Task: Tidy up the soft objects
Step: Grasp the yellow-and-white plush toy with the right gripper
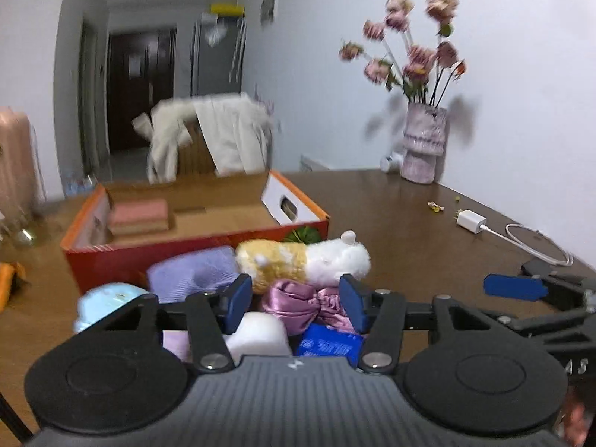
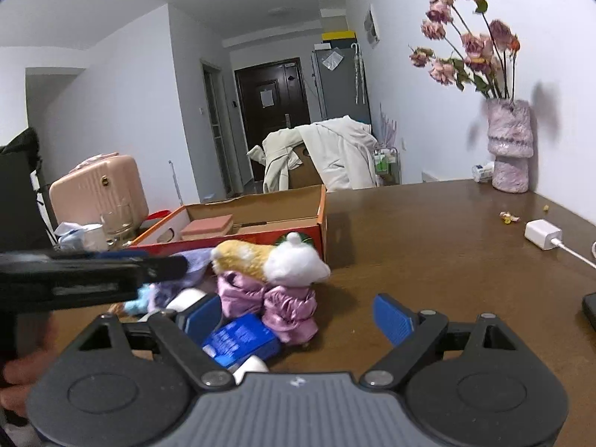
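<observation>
Two claws point a bit down at a pile of soft toys on the brown wood table point(image 2: 428, 231).

L claw point(image 1: 296, 300) sits low over the pile w/ its blue pads part way apart; the shiny pink bow point(image 1: 298, 303) lies in the gap, pads not pressing it, so it holds nothing. R claw point(image 2: 298, 320) is wide open & empty, w/ a ribbed blue pad point(image 2: 391, 318) on its right side; a flat blue pack point(image 2: 242, 339) lies by its left one. The fluffy yellow & white plush point(image 1: 303, 259) lies on top of the bow, just in front of the orange cardboard box point(image 1: 193, 253). A soft purple cloth point(image 1: 193, 272) & a pale blue soft thing point(image 1: 108, 300) sit left of it, a white puffy lump point(image 1: 259, 335) below. In the box is a pink block point(image 1: 139, 216). Far back stands a fuzzy pink vase point(image 2: 510, 145) w/ dry flowers.
</observation>
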### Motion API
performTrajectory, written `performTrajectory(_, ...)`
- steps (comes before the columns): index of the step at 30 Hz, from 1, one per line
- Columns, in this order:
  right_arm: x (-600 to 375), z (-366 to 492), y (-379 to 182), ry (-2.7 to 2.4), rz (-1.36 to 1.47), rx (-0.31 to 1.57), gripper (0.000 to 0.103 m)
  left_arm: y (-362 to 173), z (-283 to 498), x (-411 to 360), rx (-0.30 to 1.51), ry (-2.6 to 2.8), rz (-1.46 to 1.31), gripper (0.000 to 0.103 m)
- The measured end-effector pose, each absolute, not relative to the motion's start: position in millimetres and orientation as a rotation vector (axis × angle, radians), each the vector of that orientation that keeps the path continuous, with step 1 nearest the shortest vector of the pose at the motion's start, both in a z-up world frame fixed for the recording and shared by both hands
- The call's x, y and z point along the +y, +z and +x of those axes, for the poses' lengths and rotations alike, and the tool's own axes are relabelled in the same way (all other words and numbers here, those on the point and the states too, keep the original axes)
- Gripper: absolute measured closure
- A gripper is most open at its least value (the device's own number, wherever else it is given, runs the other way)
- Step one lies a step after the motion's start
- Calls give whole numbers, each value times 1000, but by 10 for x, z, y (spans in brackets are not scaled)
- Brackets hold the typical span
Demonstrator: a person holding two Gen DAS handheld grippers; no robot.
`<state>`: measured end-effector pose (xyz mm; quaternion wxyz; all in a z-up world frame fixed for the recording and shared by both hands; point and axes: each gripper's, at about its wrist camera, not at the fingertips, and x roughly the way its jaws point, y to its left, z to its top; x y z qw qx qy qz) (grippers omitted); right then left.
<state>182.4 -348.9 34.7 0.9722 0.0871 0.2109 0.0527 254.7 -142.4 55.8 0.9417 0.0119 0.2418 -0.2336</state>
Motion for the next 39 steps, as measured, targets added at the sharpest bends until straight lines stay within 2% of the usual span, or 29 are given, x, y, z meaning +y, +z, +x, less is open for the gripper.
performTrajectory(3, -3536, 2139, 319, 127, 197, 441, 16, 485, 2825, -1492, 542, -444, 2, 51)
performTrajectory(12, -3643, 3185, 50, 193, 312, 511, 20, 534, 3013, -1251, 499, -352, -35, 46)
performTrajectory(14, -3695, 3345, -22, 210, 358, 559, 26, 564, 2961, -1219, 487, -354, -28, 42)
performTrajectory(15, -3728, 3402, -59, 245, 392, 569, 40, 571, 2939, -1204, 481, -355, -24, 39)
performTrajectory(17, -3757, 3444, -90, 262, 433, 597, 44, 583, 2886, -1185, 471, -347, -19, 38)
performTrajectory(20, -3703, 3304, 14, 251, 409, 551, 50, 604, 2797, -1155, 469, -354, -26, 38)
performTrajectory(25, -3544, 2743, 406, 210, 339, 370, 50, 749, 2468, -1074, 423, -371, -40, 37)
performTrajectory(29, -3353, 2059, 515, 190, 275, 274, 50, 826, 2030, -873, 374, -385, -49, 31)
performTrajectory(39, -2866, 1085, 46, 223, 130, 404, 50, 333, 1320, -554, 530, -406, -81, 31)
